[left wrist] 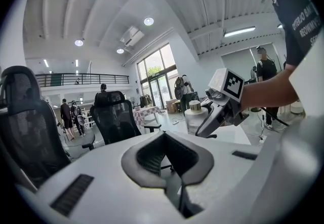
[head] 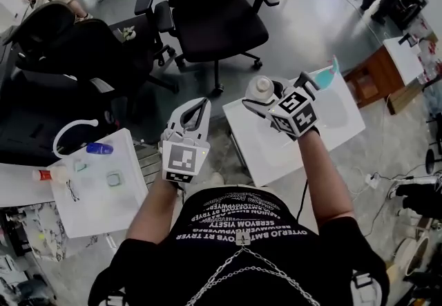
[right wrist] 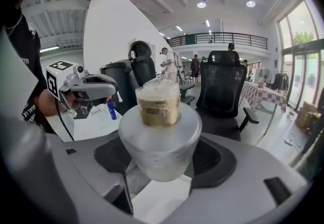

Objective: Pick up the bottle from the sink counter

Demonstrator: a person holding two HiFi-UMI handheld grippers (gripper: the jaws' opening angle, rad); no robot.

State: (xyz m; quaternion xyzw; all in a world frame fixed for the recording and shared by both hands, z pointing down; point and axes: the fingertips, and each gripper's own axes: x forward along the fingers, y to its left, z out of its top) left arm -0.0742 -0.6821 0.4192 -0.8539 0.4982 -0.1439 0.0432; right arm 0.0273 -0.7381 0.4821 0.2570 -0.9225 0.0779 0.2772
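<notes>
A frosted white bottle [head: 262, 87] with a gold-banded cap is held up in the air above the small white table [head: 276, 153], with my right gripper [head: 268, 103] shut on it. In the right gripper view the bottle [right wrist: 159, 132] fills the space between the jaws of the right gripper [right wrist: 162, 165], cap pointing away from the camera. My left gripper [head: 194, 112] hovers to the left of it at about the same height, shut and with nothing in it. The left gripper view looks past its closed jaws [left wrist: 169, 167] to the bottle [left wrist: 194, 117] in the right gripper [left wrist: 217, 113].
A white counter [head: 103, 201] at the lower left holds a blue bottle [head: 100, 148], a red-capped bottle [head: 45, 175] and small items. Black office chairs [head: 214, 14] stand ahead, and a wooden cabinet [head: 376, 77] is at the right. People stand in the background.
</notes>
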